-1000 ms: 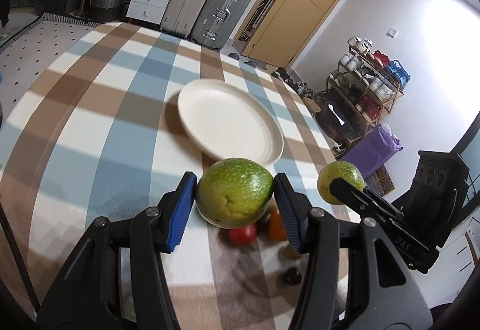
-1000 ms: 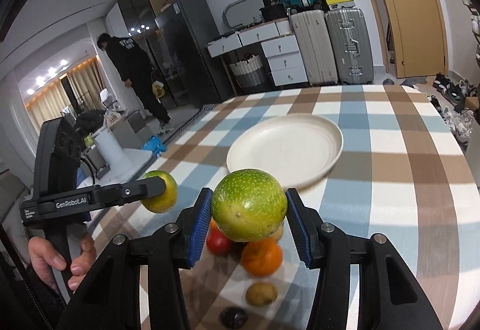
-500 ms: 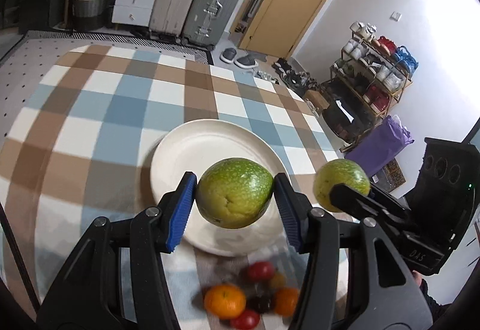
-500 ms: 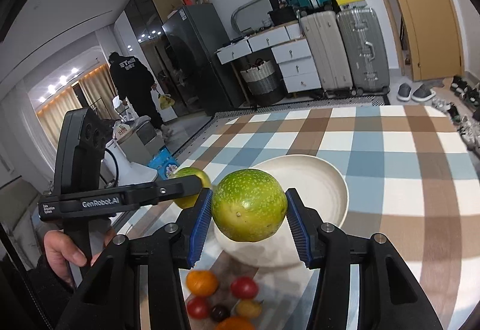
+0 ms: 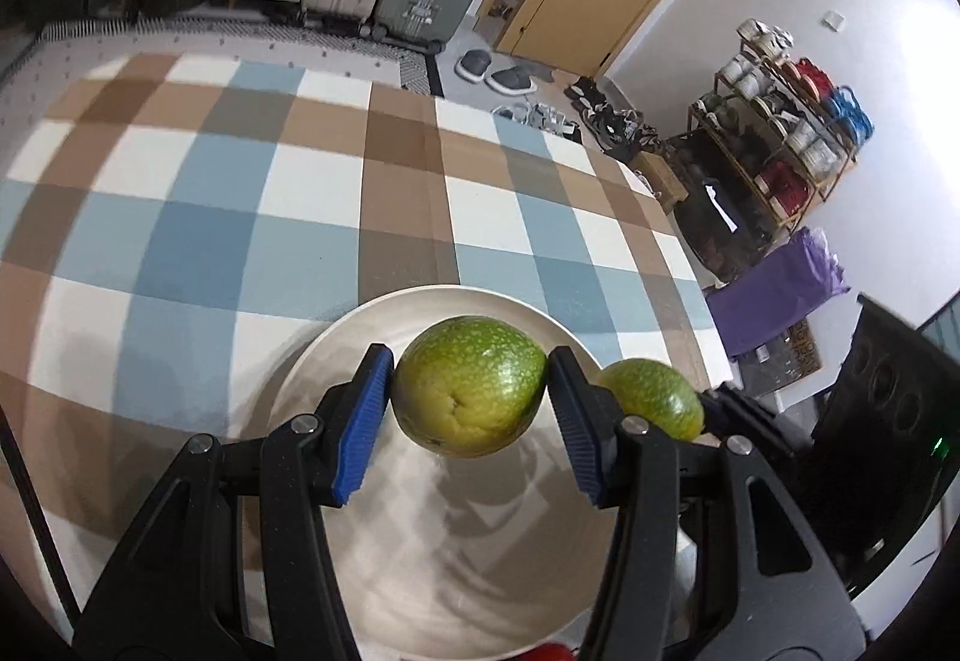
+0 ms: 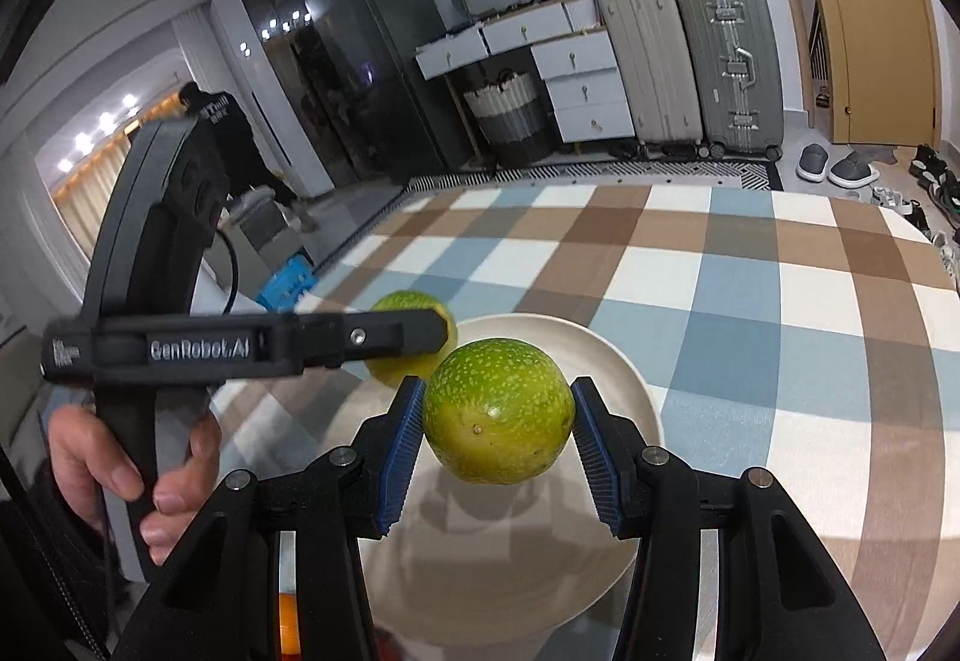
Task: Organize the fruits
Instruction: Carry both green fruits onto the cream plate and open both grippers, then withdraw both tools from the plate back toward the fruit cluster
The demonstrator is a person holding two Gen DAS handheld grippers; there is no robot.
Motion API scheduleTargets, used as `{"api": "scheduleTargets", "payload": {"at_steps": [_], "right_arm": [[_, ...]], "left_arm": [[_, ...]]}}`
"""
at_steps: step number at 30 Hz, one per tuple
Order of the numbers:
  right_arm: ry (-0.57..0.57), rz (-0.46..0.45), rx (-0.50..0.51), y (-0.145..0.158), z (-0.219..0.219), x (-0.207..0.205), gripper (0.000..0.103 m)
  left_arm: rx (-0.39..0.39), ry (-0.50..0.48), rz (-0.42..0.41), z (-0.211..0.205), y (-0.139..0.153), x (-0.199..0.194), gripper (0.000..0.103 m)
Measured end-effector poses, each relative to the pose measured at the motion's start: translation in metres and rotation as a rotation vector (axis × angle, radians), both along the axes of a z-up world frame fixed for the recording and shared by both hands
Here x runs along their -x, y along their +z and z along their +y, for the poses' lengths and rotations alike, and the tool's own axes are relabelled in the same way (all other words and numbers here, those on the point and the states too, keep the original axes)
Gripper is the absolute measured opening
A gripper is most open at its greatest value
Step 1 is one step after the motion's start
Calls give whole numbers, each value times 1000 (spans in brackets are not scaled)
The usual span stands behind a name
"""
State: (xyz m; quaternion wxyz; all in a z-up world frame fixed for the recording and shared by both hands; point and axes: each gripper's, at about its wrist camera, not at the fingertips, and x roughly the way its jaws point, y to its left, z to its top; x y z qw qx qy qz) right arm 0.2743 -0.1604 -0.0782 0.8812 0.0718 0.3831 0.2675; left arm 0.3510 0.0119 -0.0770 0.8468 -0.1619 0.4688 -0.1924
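Observation:
My left gripper point(image 5: 471, 400) is shut on a speckled green fruit point(image 5: 471, 388), held in the air over the cream plate point(image 5: 432, 571). My right gripper point(image 6: 497, 424) is shut on a second green fruit point(image 6: 498, 409), also above the plate point(image 6: 624, 379). Each gripper shows in the other's view: the right one's fruit point(image 5: 651, 403) at the plate's right side, the left one's fruit point(image 6: 396, 304) at its left edge behind a black finger point(image 6: 384, 334). A hand point(image 6: 114, 475) grips the left tool's handle.
The plate sits on a blue, brown and white checked tablecloth point(image 5: 240, 217). An orange fruit point(image 6: 287, 622) and a red one point(image 5: 549, 652) peek out at the plate's near edge. Suitcases point(image 6: 690, 66), drawers and a shoe rack point(image 5: 786, 120) stand beyond the table. A person point(image 6: 234, 144) stands far left.
Both grippers have carried their green fruits forward from the pile of small fruits to over the plate. The small fruits have slipped almost out of view below.

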Motion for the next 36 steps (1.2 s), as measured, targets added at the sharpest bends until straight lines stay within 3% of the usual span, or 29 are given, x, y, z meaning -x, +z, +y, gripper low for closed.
{"api": "scheduleTargets", "payload": {"at_steps": [17,22,29,32,36], "right_arm": [[-2,64,67,-31,11,-31,50],[-40,42,29,-26,5,-32,65],[-63,-21,-10,-3,-6,-4,69],[-78,-57,-26,11,-12,14,70],[-91,-103,-56,31,-19,44,71]], "left_arm": [[-46,11,92,-20,-35,-45,51],[-68,8,47,-22,-19,-37,51],[-133,27,-24,-14,7,-5,52],[-187,41,-80,-11,23,20,59],[-223,71,-151,-2,44,62,59]]}}
